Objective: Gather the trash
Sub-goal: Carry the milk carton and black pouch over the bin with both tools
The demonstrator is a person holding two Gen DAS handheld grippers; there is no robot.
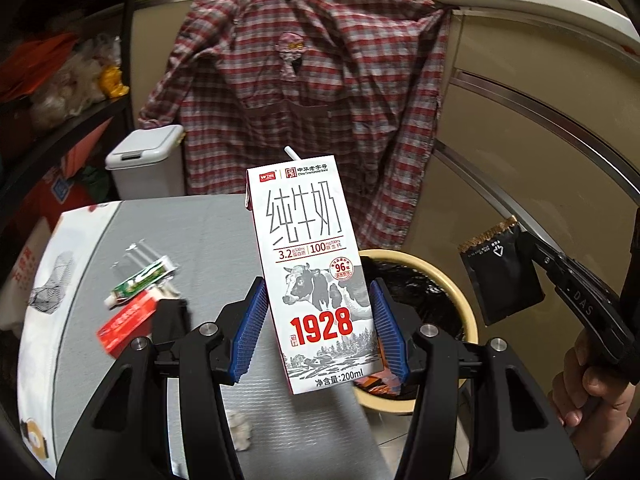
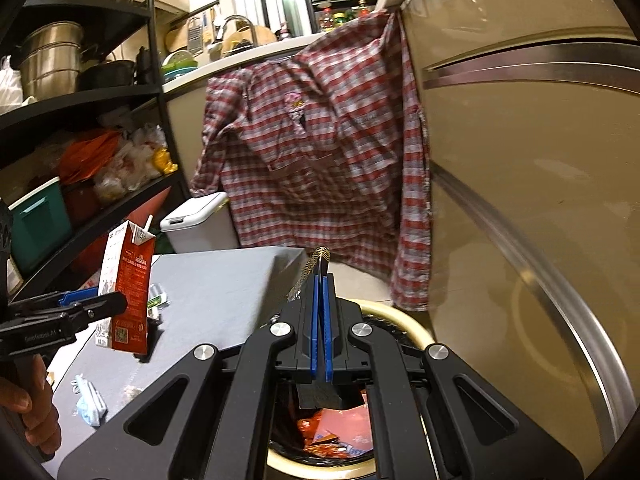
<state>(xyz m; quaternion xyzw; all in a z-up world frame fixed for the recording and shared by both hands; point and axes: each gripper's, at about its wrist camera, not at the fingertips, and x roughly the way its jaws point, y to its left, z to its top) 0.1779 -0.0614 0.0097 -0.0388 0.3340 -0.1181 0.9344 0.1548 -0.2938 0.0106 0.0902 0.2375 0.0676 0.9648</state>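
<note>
My left gripper [image 1: 318, 320] is shut on a white milk carton [image 1: 316, 272] with a straw, held upright above the grey table's right edge beside the bin. The same carton [image 2: 128, 292] shows its red side at the left of the right wrist view, with the left gripper [image 2: 86, 304] on it. My right gripper [image 2: 321, 312] is shut on a black sachet [image 2: 318, 264] with a gold torn edge, directly over the bin [image 2: 416, 332]. In the left wrist view that sachet [image 1: 500, 276] hangs from the right gripper [image 1: 532, 252] above the yellow-rimmed, black-lined bin [image 1: 464, 312].
On the grey table [image 1: 208, 240] lie a toothpaste tube [image 1: 140, 280], a red box [image 1: 128, 322], a crumpled tissue [image 1: 240, 428] and a blue-white mask [image 2: 90, 400]. A plaid shirt [image 1: 304, 92] hangs behind, a white lidded bin [image 1: 144, 164] stands beside shelves, and beige cabinets [image 2: 520, 160] are at right.
</note>
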